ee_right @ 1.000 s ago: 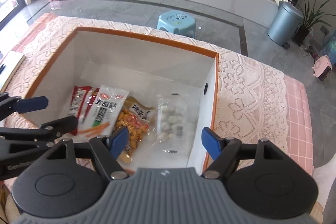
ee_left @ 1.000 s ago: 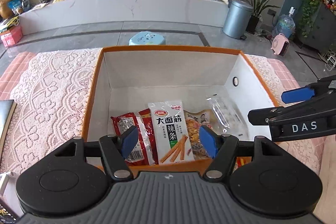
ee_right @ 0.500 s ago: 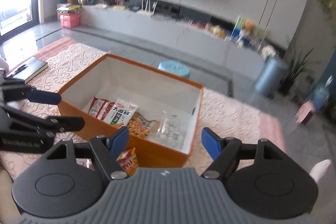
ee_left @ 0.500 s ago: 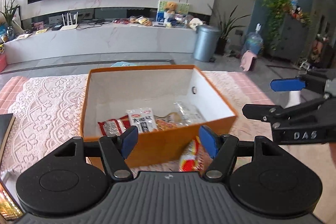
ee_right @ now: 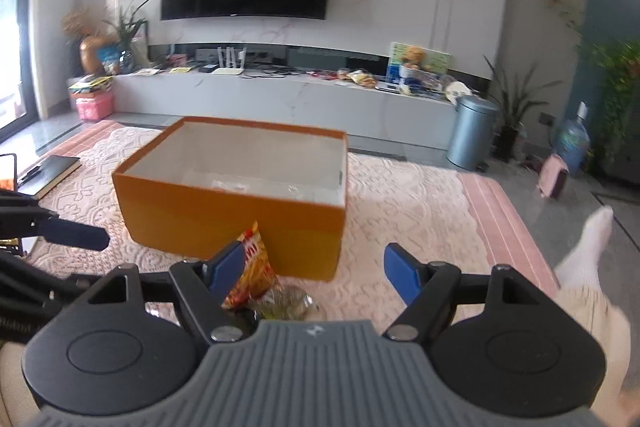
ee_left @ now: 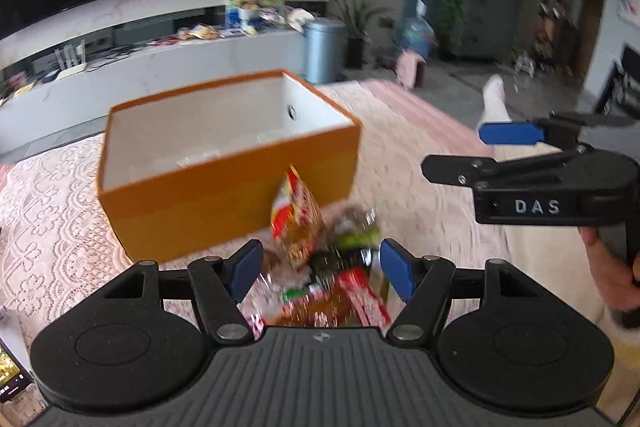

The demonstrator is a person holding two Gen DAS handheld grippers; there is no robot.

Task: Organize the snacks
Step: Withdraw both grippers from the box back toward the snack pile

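Both wide-open, empty tools [ee_left: 320, 269] [ee_right: 316, 267] retreated from rectangular orange box [ee_left: 224, 203] toward crinkly packets [ee_left: 320, 267].

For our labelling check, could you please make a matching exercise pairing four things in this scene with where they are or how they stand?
Things:
1. orange box
2. red-and-yellow snack packet
3. left gripper
4. dark notebook

Places or states:
A. leaning up against the box's near wall
B. lying flat on the lace cloth, left of the box
C. standing open-topped on the lace cloth
D. open and empty above the pile of loose snacks

Pairs: 1-C, 2-A, 3-D, 4-B
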